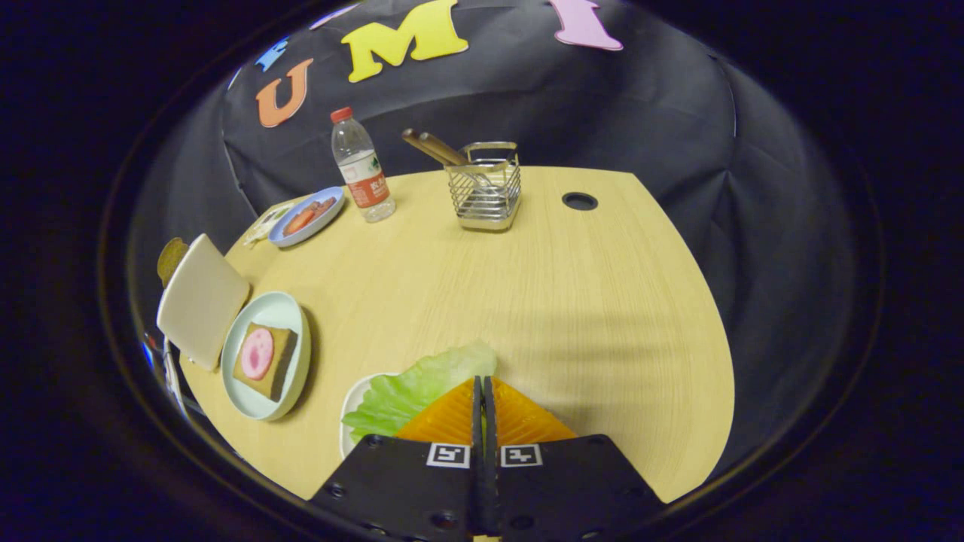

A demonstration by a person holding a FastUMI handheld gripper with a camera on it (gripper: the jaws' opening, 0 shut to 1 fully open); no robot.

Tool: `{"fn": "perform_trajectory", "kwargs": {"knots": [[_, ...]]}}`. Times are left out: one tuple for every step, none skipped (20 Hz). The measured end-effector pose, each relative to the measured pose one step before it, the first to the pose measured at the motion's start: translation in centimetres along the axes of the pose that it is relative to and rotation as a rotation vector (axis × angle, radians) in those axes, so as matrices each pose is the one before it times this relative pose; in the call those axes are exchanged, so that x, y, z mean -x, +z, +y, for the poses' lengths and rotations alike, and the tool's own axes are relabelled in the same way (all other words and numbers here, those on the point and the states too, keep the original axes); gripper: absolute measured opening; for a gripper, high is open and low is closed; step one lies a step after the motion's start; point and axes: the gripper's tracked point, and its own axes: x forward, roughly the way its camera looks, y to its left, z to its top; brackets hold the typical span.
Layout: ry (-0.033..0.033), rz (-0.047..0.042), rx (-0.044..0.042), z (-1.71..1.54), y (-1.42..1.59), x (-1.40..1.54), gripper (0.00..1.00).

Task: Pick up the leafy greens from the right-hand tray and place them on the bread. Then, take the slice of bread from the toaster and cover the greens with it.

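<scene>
A green lettuce leaf [410, 388] lies partly over a white tray [351, 410] and runs up to my fingertips. My gripper [482, 382] is shut, and the leaf's edge appears pinched between the tips. Left of it, a pale plate [290, 309] holds a slice of bread [280, 360] topped with a pink round of ham [257, 353]. Beyond that plate stands a white toaster [202, 301] with a brown bread slice [170, 260] poking out of its far end.
At the back of the wooden table [572, 301] stand a water bottle [361, 169], a wire basket [486, 188] with wooden-handled utensils, and a blue plate [280, 235] of red food. A round cable hole [579, 201] sits back right.
</scene>
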Motion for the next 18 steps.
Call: {"fn": "perform_trajectory", "kwargs": {"knots": [[-0.0012, -0.01807, 0.00607, 0.457, 0.336, 0.761, 0.01], [-0.00878, -0.0194, 0.00876, 0.421, 0.468, 0.666, 0.0], [-0.01036, -0.0135, 0.00775, 0.341, 0.291, 0.845, 0.0], [-0.01451, -0.01375, -0.00345, 0.341, 0.41, 0.991, 0.01], [-0.00742, -0.01418, -0.01183, 0.631, 0.37, 1.045, 0.0], [-0.00895, -0.01402, -0.00819, 0.612, 0.503, 1.042, 0.0], [-0.01581, -0.0117, -0.00065, 0.442, 0.229, 0.998, 0.0], [-0.01456, -0.00703, 0.00323, 0.436, 0.225, 0.898, 0.0], [-0.02131, -0.01071, 0.00306, 0.474, 0.203, 0.898, 0.0], [-0.01781, -0.01057, 0.00319, 0.484, 0.299, 0.84, 0.0], [-0.01545, -0.00986, 0.00099, 0.576, 0.374, 0.75, 0.0], [-0.01264, -0.00706, -0.00177, 0.623, 0.201, 0.725, 0.0], [-0.00924, -0.00318, -0.00237, 0.74, 0.204, 0.698, 0.0], [-0.01002, -0.00368, -0.00279, 0.775, 0.213, 0.672, 0.0], [-0.00182, -0.00563, -0.00308, 0.936, 0.203, 0.601, 0.0], [-0.00048, -0.00783, 0.00267, 1.006, 0.208, 0.65, 0.0], [-0.00195, -0.00901, 0.00556, 0.963, 0.253, 0.574, 0.0], [0.00527, -0.005, 0.00482, 1.133, 0.201, 0.526, 0.0]]}}
